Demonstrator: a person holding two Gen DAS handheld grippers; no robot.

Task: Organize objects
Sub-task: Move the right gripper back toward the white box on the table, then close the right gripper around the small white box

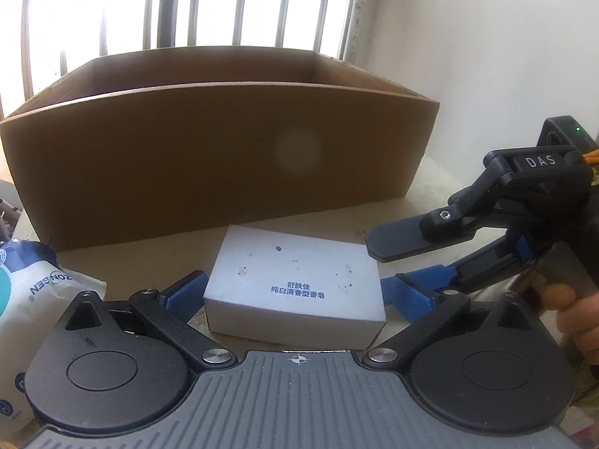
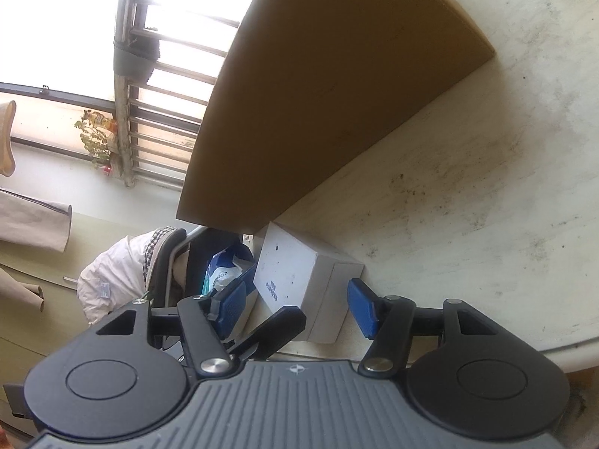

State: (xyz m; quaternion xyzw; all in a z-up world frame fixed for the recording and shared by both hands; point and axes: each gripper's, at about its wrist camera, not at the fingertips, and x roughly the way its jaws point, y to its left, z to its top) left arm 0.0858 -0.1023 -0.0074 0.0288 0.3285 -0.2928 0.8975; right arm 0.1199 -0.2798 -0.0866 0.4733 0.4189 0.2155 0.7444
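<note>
A white soap box (image 1: 295, 284) with blue Chinese print lies on the table in front of a large open cardboard box (image 1: 224, 149). My left gripper (image 1: 295, 297) is open, one blue pad on each side of the soap box, not squeezing it. My right gripper (image 1: 389, 262) comes in from the right, turned on its side, open around the soap box's right end. In the right wrist view the soap box (image 2: 299, 280) sits between my right gripper's (image 2: 299, 307) open blue pads (image 2: 361, 307), beside the cardboard box (image 2: 318, 93).
A white and blue wipes pack (image 1: 26, 299) lies at the left, also seen in the right wrist view (image 2: 224, 269). The pale table (image 2: 468, 205) has a rounded edge. A barred window is behind the cardboard box. A chair with a jacket (image 2: 112, 273) stands beyond the table.
</note>
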